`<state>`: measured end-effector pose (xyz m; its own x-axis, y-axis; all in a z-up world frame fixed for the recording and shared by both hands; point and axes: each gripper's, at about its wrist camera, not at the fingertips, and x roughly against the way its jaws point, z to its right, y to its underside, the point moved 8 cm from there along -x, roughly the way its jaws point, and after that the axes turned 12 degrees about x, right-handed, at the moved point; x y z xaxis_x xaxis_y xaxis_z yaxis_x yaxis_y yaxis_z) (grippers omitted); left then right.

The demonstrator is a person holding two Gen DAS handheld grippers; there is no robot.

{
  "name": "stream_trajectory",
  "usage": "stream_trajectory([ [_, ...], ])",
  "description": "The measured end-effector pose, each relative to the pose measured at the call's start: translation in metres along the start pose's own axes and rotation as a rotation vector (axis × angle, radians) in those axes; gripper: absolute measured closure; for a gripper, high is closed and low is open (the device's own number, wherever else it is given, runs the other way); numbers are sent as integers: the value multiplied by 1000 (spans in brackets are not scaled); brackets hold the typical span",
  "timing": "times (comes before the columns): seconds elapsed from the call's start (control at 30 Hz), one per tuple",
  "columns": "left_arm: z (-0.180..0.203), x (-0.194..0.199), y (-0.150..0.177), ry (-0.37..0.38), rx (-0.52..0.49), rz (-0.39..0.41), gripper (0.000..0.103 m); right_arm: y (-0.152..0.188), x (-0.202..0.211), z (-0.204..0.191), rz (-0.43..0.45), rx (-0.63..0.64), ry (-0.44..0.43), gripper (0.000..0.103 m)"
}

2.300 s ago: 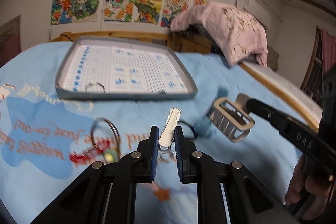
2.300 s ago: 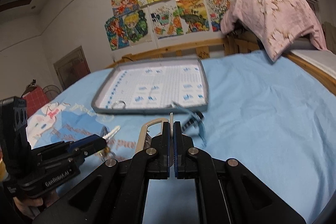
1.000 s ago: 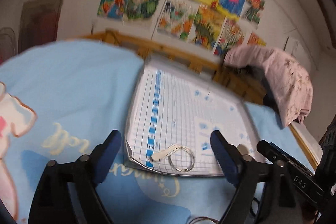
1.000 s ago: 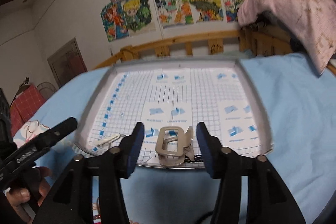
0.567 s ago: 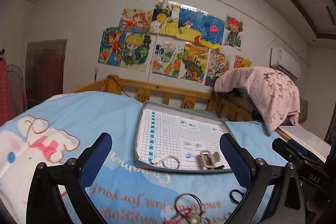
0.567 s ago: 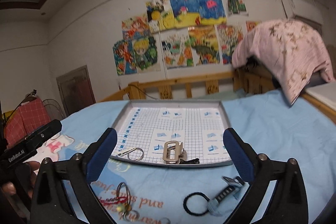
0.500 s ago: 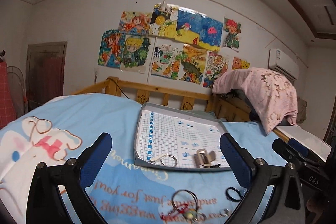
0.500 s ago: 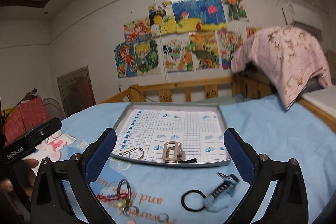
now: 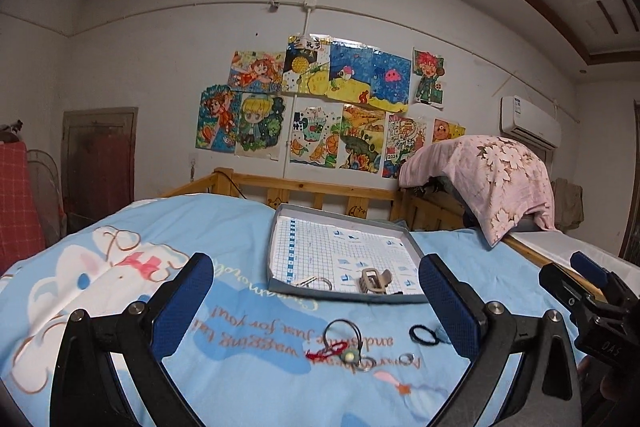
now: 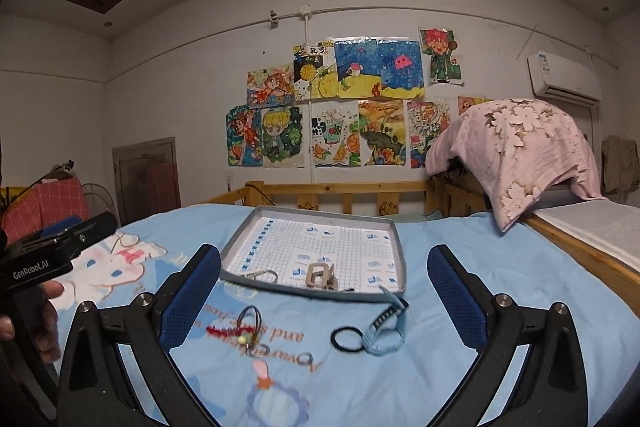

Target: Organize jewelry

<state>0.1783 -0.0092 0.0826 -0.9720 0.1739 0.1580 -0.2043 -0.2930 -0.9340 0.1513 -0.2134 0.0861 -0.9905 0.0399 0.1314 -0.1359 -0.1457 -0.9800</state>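
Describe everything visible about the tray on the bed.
The tray is a shallow, grey-rimmed rectangle lying flat on the blue bedsheet, near the wooden rail. Its floor is lined with white grid-printed paper, with a blue-square column along the left and scattered blue marks. Near its front edge lie a beige hair claw, a white clip and a thin metal ring. Neither gripper touches it.

— How do the grippers stand?

— The left gripper (image 9: 316, 299) has its jaws spread as wide as they go, nothing between them. The right gripper (image 10: 324, 291) has just been opening and gapes equally wide, also empty.

— Which way do they point?

— Both nearly level, side by side. A hand (image 10: 46, 327) grips the left one's handle.
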Motion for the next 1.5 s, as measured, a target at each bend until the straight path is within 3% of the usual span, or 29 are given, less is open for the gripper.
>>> stream_trajectory([
  [0.4, -9, 51, 41, -17, -14, -25, 0, 39, 58, 3, -40, -17, 61, 2],
  [0.77, -18, 63, 63, -47, -17, -70, 0, 63, 70, 8, -94, -30, 72, 2],
  [1.13, -18, 28, 63, -32, 43, -149, 0, 58, 49, 15, -91, -33, 76, 2],
  [1.5, -8, -20, 66, -35, 30, -193, 0, 52, 5, 24, -116, -28, 61, 2],
])
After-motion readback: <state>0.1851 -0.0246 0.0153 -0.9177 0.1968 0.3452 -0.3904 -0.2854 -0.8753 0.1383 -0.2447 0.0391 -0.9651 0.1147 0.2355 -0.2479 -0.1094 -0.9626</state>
